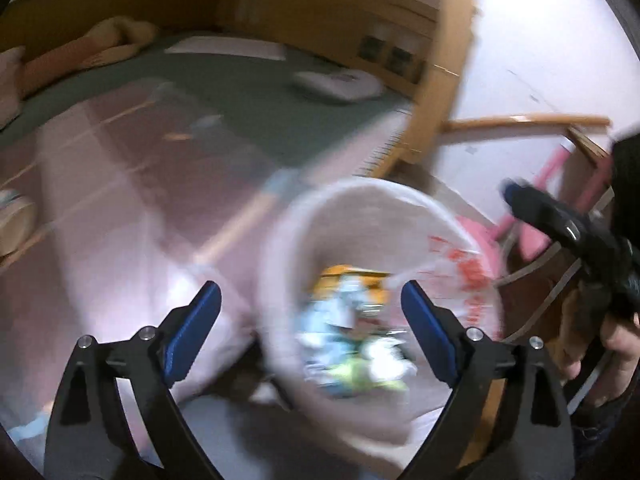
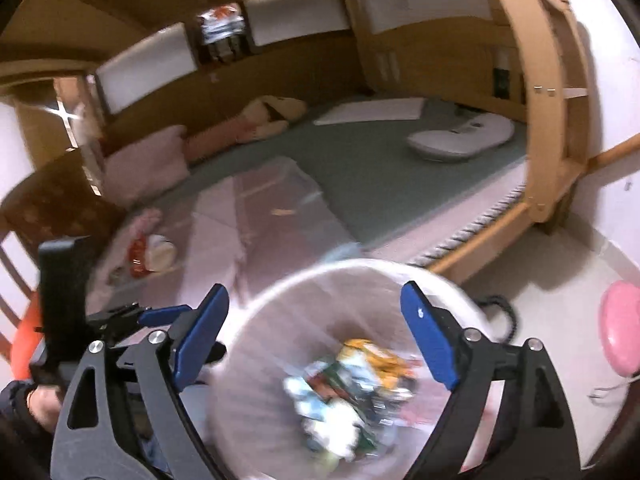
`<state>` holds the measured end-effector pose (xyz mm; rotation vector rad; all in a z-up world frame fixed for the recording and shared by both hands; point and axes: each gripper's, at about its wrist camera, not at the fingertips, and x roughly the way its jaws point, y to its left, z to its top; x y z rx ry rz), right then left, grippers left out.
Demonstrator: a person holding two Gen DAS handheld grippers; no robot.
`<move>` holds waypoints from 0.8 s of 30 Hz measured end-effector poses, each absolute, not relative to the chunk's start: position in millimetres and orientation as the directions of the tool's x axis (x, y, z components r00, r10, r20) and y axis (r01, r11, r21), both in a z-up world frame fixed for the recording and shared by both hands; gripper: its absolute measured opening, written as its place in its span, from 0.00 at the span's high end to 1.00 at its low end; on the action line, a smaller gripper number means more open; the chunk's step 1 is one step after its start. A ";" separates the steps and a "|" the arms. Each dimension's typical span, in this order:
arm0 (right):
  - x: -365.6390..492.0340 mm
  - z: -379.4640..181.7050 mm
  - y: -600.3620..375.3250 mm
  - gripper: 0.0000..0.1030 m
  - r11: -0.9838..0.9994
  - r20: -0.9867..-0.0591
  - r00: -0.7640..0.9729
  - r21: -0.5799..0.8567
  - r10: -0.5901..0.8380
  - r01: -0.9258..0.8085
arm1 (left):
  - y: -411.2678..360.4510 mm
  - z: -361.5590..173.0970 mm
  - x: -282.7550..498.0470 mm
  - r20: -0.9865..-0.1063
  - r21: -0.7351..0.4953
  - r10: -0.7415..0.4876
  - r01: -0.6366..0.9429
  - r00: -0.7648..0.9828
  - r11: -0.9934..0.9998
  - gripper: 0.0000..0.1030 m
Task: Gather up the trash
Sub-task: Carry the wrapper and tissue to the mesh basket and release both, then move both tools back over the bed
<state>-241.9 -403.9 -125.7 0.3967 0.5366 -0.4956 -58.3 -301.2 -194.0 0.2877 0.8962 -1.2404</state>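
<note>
A round trash bin (image 1: 360, 188) with a thin plastic liner stands on the floor beside the bed. Inside lies a blurred heap of wrappers (image 1: 352, 332) in blue, white, green and orange. My left gripper (image 1: 312, 292) hangs over the bin's mouth, open, with nothing between its blue pads. In the right wrist view the same bin (image 2: 320, 272) and wrappers (image 2: 352, 388) sit below my right gripper (image 2: 315, 293), which is also open and holds nothing. A hand (image 1: 616, 344) carries the right gripper at the right edge of the left wrist view.
A bed with a green sheet (image 2: 380, 184) and a pink blanket (image 2: 248, 232) fills the background inside a wooden frame (image 2: 552, 120). A red and white packet (image 2: 140, 256) lies on the blanket. A pink round object (image 2: 620, 328) is on the floor at right.
</note>
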 end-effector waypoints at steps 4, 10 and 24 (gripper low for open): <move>-185.4 -140.9 -365.3 0.14 0.870 -0.594 0.774 0.239 -0.220 0.430 | -235.5 -173.2 19.6 -0.720 -0.191 -0.649 0.829 0.246 0.526 0.08; -106.9 -139.7 -300.5 0.14 0.942 -0.603 0.794 0.216 -0.076 0.255 | -124.6 -135.1 107.5 -0.649 -0.024 -0.496 0.636 0.577 0.771 0.04; 0.6 -121.7 -215.8 0.14 0.980 -0.539 0.842 0.176 0.015 0.095 | -24.0 -148.1 128.1 -0.651 -0.120 -0.418 0.457 0.634 0.881 0.03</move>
